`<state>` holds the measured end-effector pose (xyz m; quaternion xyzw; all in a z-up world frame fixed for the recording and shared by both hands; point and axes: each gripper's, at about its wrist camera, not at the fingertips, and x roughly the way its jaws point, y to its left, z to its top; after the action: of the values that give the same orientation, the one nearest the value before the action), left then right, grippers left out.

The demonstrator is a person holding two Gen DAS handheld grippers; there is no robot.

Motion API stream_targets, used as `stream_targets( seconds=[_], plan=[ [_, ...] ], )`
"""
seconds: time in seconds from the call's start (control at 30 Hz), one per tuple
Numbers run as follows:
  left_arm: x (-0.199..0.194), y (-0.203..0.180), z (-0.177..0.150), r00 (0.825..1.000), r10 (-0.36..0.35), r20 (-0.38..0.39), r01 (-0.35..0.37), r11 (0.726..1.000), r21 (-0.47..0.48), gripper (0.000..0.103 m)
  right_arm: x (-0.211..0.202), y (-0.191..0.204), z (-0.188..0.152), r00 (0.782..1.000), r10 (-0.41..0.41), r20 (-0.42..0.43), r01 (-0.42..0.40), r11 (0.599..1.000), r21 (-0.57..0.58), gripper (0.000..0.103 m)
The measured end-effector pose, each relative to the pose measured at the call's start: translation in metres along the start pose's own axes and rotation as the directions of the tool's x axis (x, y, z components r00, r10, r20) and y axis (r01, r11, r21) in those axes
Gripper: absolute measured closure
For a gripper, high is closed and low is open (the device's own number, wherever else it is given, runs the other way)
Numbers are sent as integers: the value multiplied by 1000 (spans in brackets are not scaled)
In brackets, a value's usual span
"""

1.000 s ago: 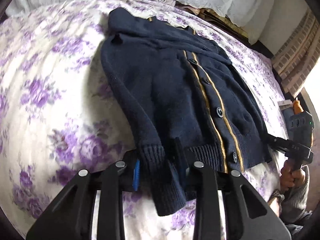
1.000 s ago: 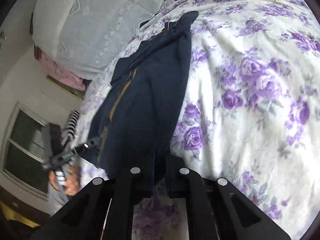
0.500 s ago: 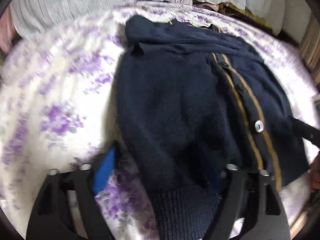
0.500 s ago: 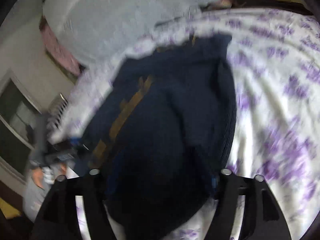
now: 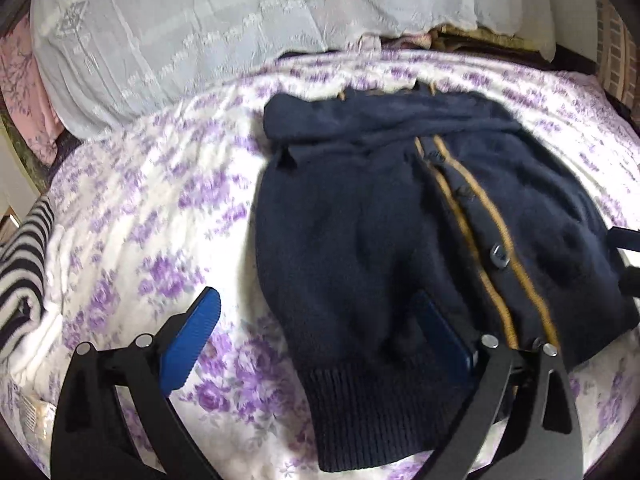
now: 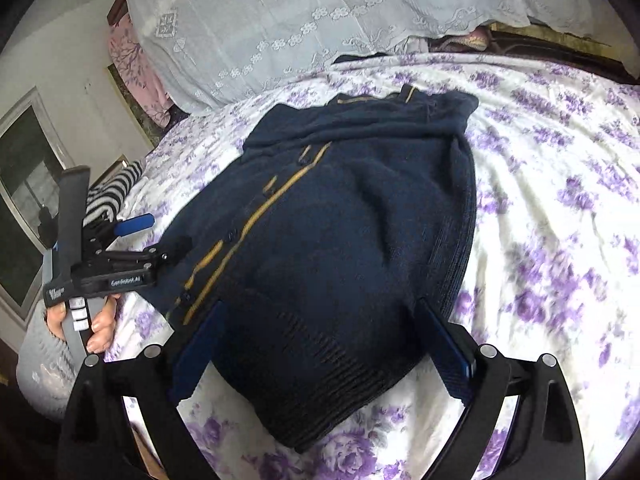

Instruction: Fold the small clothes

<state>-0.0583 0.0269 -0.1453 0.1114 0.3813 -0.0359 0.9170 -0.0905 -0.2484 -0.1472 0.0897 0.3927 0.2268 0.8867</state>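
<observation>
Now, cardigan [image 5: 360, 248]: a navy knit with tan trim along the buttoned front, lying face up on the bed [image 5: 152, 208], collar toward the pillows, ribbed hem nearest both cameras.
Sleeves: both appear laid in over the body, cuffs near the hem; likely so that the sides make a narrower strip for the next fold.
Surface: the knit is lumpy rather than flat, with soft ridges over the chest, so I judge it wants smoothing or a cross fold next.
Left gripper [image 5: 320, 344]: jaws opening and already wide, nothing pinched; one blue pad stands clear over the sheet, the other is low against the knit near the hem, and whether it presses there I cannot tell.
Right gripper [image 6: 320, 344]: jaws opening too, wide, straddling the folded-in cuff at the hem; the cloth lies between the pads but slack, not gripped.
Why so: both seem to have let the fabric go at the hem, leaving it where it was laid.
Hand [image 6: 84, 320]: in the right view it wraps the left tool's handle at the bed's near-left edge, the tool angled down toward the hem.
Pose: both tools tip downward over the near edge, side by side.
Around: lace-covered pillows [image 6: 300, 20] at the head; a striped cloth [image 5: 24, 264] lies well apart at the left.
</observation>
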Motion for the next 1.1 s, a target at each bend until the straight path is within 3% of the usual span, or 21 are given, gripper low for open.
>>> stream_targets(
  seconds=[0.2,0.33,0.43,0.73,0.93,1.1],
  plan=[
    [1,-8,27,999,7,33,-7,1000,16,7,8,-3,36,999,-38,33,38,999,8,8],
    [25,-12,23,999,4,-39,-3,1000,11,6,37,-15,25,993,-107,-47,108,994,18,7],
    [43,-10,14,994,-17,-106,17,1000,-6,4,44,-15,19,993,-102,-57,102,995,-5,4],
    [28,-15,9,998,1,-56,0,1000,21,5,14,-24,9,998,-62,17,61,996,67,4],
    [22,-13,8,999,-3,-44,4,1000,18,5,-5,-44,-6,998,-52,42,44,983,179,4],
    [15,-11,4,999,-12,-37,12,1000,11,5,-8,-46,-15,999,-33,37,25,980,199,4]
  ],
)
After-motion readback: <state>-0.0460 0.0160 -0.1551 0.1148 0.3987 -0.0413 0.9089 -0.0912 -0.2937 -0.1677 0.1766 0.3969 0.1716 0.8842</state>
